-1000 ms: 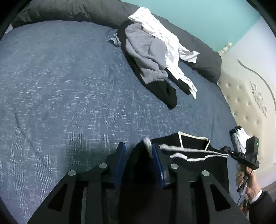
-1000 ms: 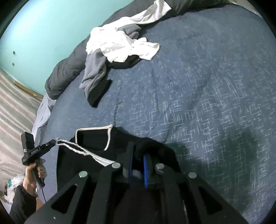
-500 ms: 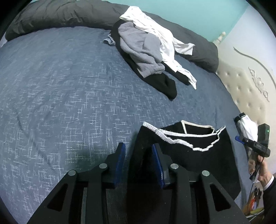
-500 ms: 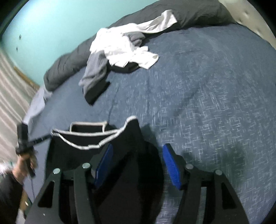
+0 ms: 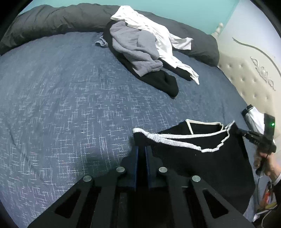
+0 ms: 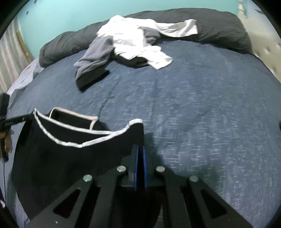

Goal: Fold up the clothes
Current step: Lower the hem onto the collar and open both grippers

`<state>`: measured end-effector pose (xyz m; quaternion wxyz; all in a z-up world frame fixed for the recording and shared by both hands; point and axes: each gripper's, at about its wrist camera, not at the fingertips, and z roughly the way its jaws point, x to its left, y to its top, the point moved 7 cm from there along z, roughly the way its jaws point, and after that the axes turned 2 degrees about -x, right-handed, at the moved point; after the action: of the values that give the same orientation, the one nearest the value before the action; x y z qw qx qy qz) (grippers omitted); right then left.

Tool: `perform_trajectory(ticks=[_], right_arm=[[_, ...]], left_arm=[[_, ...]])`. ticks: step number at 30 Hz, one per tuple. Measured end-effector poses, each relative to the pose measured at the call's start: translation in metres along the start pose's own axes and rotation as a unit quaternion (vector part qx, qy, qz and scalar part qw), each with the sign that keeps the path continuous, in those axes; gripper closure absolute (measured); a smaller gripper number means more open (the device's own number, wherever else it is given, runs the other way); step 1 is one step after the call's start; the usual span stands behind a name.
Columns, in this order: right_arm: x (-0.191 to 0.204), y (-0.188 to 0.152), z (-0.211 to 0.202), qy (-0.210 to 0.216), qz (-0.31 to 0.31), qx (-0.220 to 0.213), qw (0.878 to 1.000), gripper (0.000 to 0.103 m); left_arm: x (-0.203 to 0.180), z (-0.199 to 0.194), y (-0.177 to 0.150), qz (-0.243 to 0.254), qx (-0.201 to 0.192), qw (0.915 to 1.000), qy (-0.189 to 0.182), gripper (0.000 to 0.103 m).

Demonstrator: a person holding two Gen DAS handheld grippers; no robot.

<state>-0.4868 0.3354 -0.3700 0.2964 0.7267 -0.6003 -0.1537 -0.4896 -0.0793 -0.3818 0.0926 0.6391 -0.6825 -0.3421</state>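
Both grippers, left [image 5: 141, 149] and right [image 6: 140, 149], had jaws pinched closed on corners of the black white-trimmed knit garment [image 5: 202, 157], stretched over the blue woven bedspread [image 5: 70, 105]. Judged next: lay flat, fold.

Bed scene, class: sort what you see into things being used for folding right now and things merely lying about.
In use: black garment with white trim; left gripper; right gripper.
Lying about: pile of grey, white and black clothes; dark grey duvet.

Teal wall [image 5: 184, 10]; cream tufted headboard [image 5: 245, 84]; blue bedspread [image 5: 61, 105]; dark duvet [image 5: 52, 19].
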Motion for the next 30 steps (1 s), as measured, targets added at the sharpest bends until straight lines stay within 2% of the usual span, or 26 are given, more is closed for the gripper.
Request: perform_trajectory(ticks=[5,7,14,17,19,20,25,28,30], right_arm=[[-0.023,0.011,-0.029,-0.016,0.048,-0.050,0.997,0.100],[-0.030,0.015,-0.035,-0.018,0.062,-0.058,0.996,0.100],[-0.041,-0.003,-0.004,-0.036,0.088,-0.002,0.995,0.101],[-0.041,-0.013,0.006,-0.017,0.099,0.012,0.995,0.100],[-0.036,-0.013,0.005,-0.011,0.087,0.006,0.996,0.099],[-0.035,-0.013,0.005,-0.014,0.082,0.005,0.996,0.099],[-0.035,-0.018,-0.011,-0.087,0.054,0.005,0.995,0.095],[-0.027,-0.024,-0.029,-0.086,0.053,-0.009,0.995,0.095],[-0.020,-0.029,-0.039,-0.086,0.046,-0.017,0.995,0.094]], left_arm=[[0.010,-0.019,0.012,-0.019,-0.029,0.9993,0.012,0.097],[0.015,-0.023,0.016,-0.032,-0.033,0.9989,0.011,0.097],[0.022,-0.001,0.014,-0.056,-0.004,0.9982,0.019,0.097],[0.024,0.013,0.007,-0.060,0.014,0.9978,0.024,0.097],[0.021,0.016,0.004,-0.052,0.017,0.9982,0.024,0.096],[0.022,0.015,0.003,-0.055,0.014,0.9981,0.024,0.095],[0.025,-0.007,0.004,-0.072,-0.007,0.9968,0.036,0.092],[0.019,-0.027,-0.002,-0.060,-0.013,0.9972,0.044,0.090],[0.013,-0.040,-0.009,-0.061,-0.018,0.9971,0.042,0.085]])
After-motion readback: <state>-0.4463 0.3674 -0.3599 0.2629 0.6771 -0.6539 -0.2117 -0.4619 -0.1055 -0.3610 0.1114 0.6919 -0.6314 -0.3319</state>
